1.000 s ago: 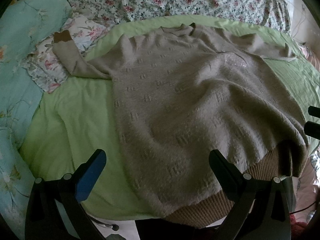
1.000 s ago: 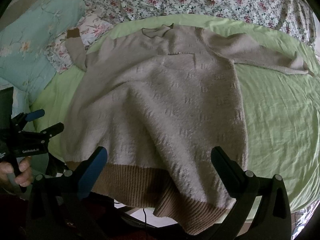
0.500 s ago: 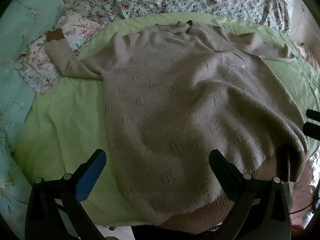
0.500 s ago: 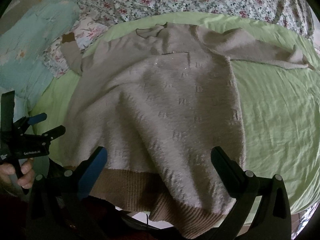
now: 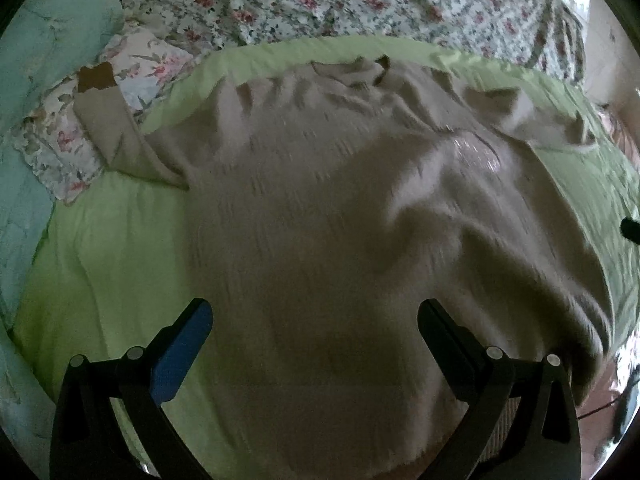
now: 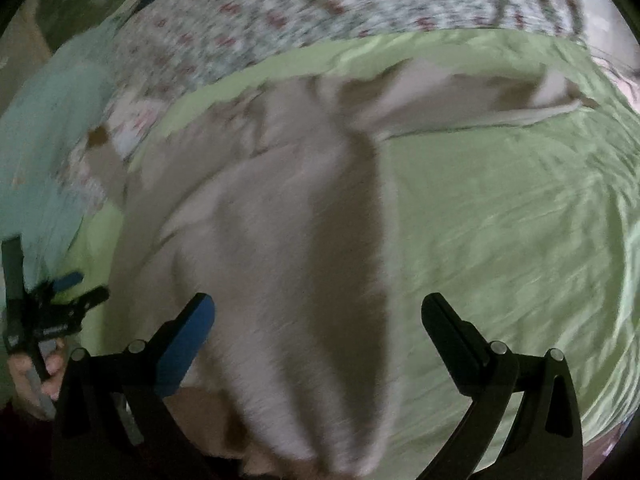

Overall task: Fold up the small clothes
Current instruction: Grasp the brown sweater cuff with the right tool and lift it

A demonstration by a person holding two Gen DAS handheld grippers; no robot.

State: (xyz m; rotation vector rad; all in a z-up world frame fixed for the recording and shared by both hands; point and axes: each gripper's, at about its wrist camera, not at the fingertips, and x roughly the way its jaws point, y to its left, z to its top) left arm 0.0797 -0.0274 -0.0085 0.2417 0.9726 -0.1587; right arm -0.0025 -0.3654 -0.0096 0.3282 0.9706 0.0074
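Bed [image 5: 112, 248]: green sheet, floral bedding behind.
Sweater [image 5: 340, 220]: beige, spread flat on the sheet, one cuff on a pillow [image 5: 64, 152].
Left gripper [image 5: 314, 320]: jaws wide, empty, over the hem.
Right gripper [image 6: 318, 314]: jaws wide, empty.

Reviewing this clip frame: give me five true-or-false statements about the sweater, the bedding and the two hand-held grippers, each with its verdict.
1. The sweater lies on a green sheet. True.
2. The left hand-held gripper is clamped on the sweater's hem. False: its fingers are spread apart with nothing between them.
3. One sleeve ends in a brown cuff resting on a floral pillow. True.
4. The right hand-held gripper is shut. False: it is open, above the sweater.
5. The sweater is already folded into a neat square. False: it is spread out, both sleeves extended.
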